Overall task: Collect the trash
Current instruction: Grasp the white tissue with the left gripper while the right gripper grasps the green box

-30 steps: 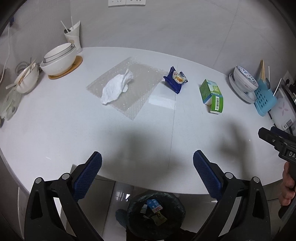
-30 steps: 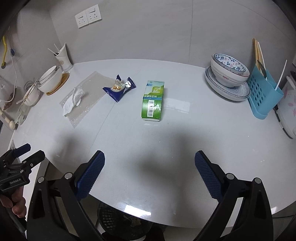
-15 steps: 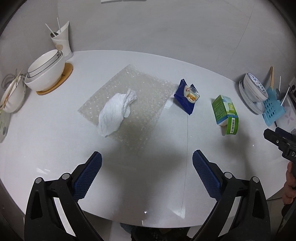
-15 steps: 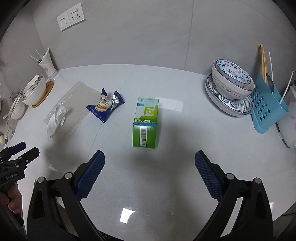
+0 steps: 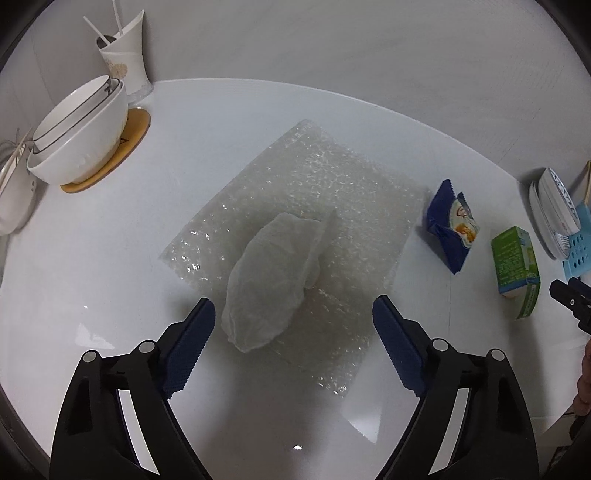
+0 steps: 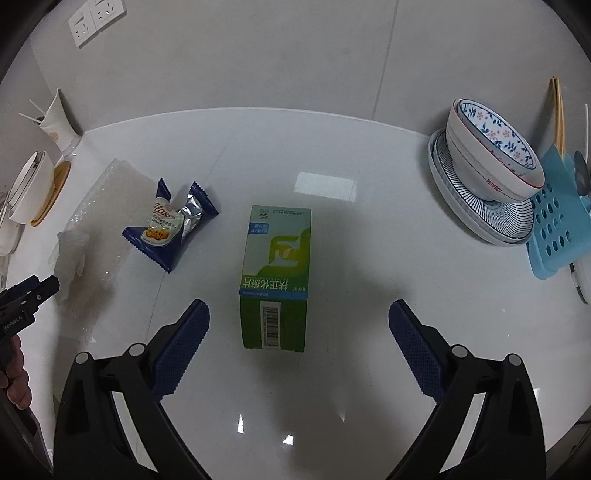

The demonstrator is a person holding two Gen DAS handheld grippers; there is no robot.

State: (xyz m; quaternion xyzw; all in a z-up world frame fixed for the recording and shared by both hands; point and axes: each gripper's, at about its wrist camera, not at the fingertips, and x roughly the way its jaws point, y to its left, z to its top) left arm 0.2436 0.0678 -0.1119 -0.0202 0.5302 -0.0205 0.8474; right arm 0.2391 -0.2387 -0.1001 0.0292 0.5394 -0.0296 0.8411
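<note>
Left gripper (image 5: 293,325): jaws spread, just been narrowing a little, pads clear of everything; crumpled white tissue (image 5: 271,284) lying between and just ahead of the blue fingers (image 5: 192,341), not pressed.

Crumpled white tissue: resting on a sheet of bubble wrap (image 5: 343,192), itself flat on the white table (image 5: 92,266).

Right gripper (image 6: 299,332): jaws spread wide, nothing gripped; green carton (image 6: 275,273) lying on its side between the blue fingertips, barcode end nearest, clear gaps to both pads.

Blue snack wrapper (image 6: 168,229): torn open, silver lining showing, on the table between the bubble wrap and the green carton, touching neither carton nor tissue.

Also seen from the left wrist: snack wrapper (image 5: 452,225) and carton (image 5: 515,264) to the right of the bubble wrap.

Stacked white bowls (image 5: 75,142): on a round wooden coaster (image 5: 136,127), far left corner.

White paper cup (image 5: 123,62): holding thin white sticks, behind the bowls against the wall.

Patterned bowl (image 6: 491,151): nested on a striped plate (image 6: 476,214), far right.

Blue perforated utensil holder (image 6: 557,221): beside the plate, chopsticks (image 6: 557,110) standing upright in it.

Wall sockets (image 6: 96,20): upper left of the grey wall.

A hand (image 6: 16,376) at the left edge, on the other gripper's handle.
</note>
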